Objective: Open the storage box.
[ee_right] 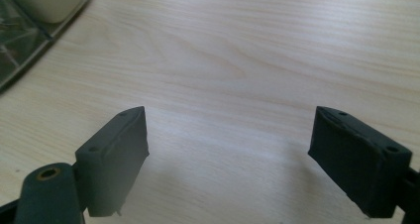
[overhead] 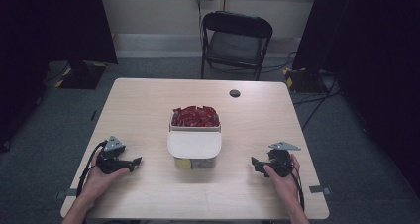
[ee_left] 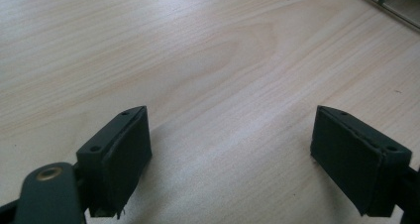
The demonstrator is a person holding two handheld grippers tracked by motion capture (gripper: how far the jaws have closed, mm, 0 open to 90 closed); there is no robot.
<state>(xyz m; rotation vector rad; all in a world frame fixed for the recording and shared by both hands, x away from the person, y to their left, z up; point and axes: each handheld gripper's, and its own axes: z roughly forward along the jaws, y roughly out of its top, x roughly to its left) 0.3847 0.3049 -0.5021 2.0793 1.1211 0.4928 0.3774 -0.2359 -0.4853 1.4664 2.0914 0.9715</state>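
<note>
- The left gripper (overhead: 136,160) rests low on the table (overhead: 148,105), jaws spread wide with bare wood between the pads (ee_left: 126,149).
- The right gripper (overhead: 253,161) rests the same way, released and empty, its pads (ee_right: 119,154) well apart.
- A clear box (overhead: 194,154) with a cream lid (overhead: 194,143) sits between the two sets of fingers, ahead of both and touched by neither. In the right gripper view its corner (ee_right: 29,30) lies off past the left-hand pad.
- Just beyond the lid, farther from the fingers, a heap of red packets (overhead: 195,116) fills the open part of the box.
- Likely risk: the lid looks only laid on, so a one-sided nudge from either jaw could slide or tip it rather than lift it.
- The box looks light; a push from one gripper without the other bracing it could skate it across the smooth wood.
- The packets are piled high, so a careless dig may spill some over the rim.
- No brand, label or writing can be read; the packets are too small to make out.
</note>
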